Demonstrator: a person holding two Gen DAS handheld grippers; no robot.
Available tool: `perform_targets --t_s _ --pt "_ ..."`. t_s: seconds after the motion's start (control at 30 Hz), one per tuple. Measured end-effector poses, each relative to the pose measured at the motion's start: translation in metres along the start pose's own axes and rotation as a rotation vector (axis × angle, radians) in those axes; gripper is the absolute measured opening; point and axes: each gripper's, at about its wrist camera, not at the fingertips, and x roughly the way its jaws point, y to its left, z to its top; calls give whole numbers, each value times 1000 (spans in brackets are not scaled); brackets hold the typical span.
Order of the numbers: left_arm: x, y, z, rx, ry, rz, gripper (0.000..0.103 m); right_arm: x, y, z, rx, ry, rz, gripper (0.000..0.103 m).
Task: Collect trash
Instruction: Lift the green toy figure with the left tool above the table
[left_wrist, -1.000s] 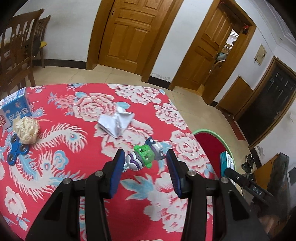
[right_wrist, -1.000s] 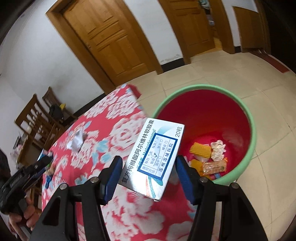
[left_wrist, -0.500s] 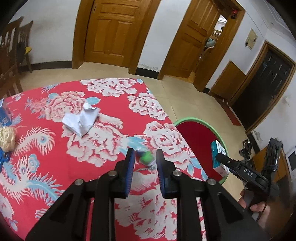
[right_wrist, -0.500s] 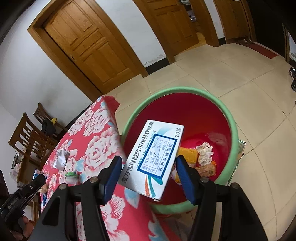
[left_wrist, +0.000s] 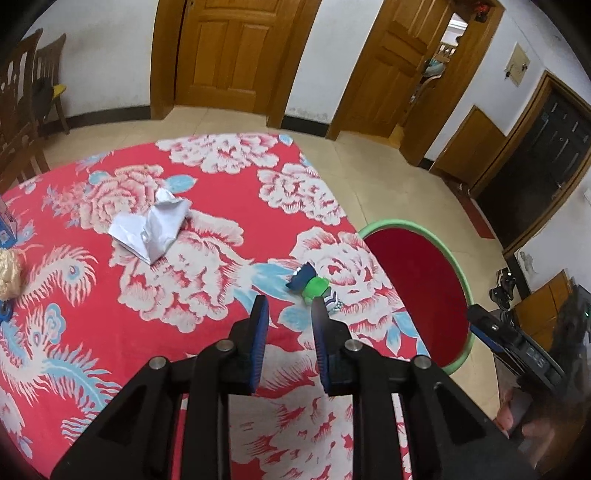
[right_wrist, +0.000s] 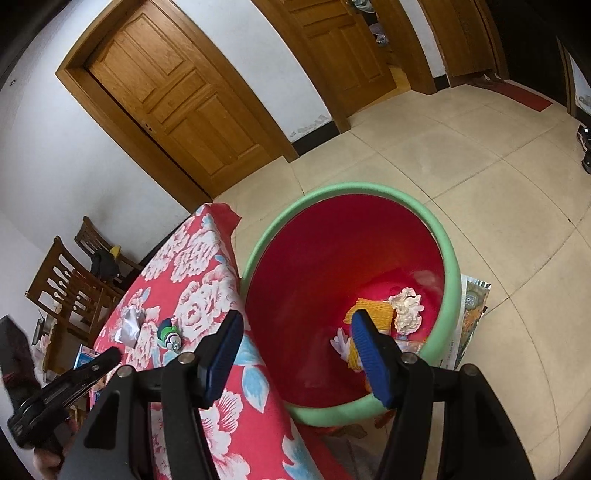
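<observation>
The left gripper (left_wrist: 287, 308) hangs above the red flowered tablecloth (left_wrist: 207, 177) with its blue pads drawn close, a narrow gap left between them and nothing in it. Just ahead of its right fingertip, lying loose on the cloth, is a small green and blue toy figure (left_wrist: 312, 286). Farther ahead and to the left lies a crumpled piece of silvery white paper (left_wrist: 151, 229), and at the far left edge of that view sits a pale crumpled wad (left_wrist: 9, 269).

The right gripper (right_wrist: 295, 325) points down over the red bin with the green rim (right_wrist: 448, 251), which stands on the tiled floor just beside the table's edge. Its jaws stand wide apart and hold nothing. Beyond its right finger, at the bottom of the bin, lie an orange wrapper (right_wrist: 373, 310) and a crumpled white tissue (right_wrist: 406, 310). To the left of its left finger, on the cloth, the toy figure and the silvery paper show again.
</observation>
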Motion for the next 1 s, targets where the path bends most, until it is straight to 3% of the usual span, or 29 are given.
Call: perform_targets --t_s 0.4,0.6,0.77,1.0 --pt "48 -14 7 -45 105 60 29 -19 -8 1 -25 -29 10 64" --pt "55 -25 16 -41 80 79 35 -14 -21 5 10 3 14 64" --pt "65 -29 22 -49 80 75 47 -15 -23 7 11 -6 13 64" --pt "76 -35 19 -51 72 73 47 -15 -26 9 11 -9 18 64"
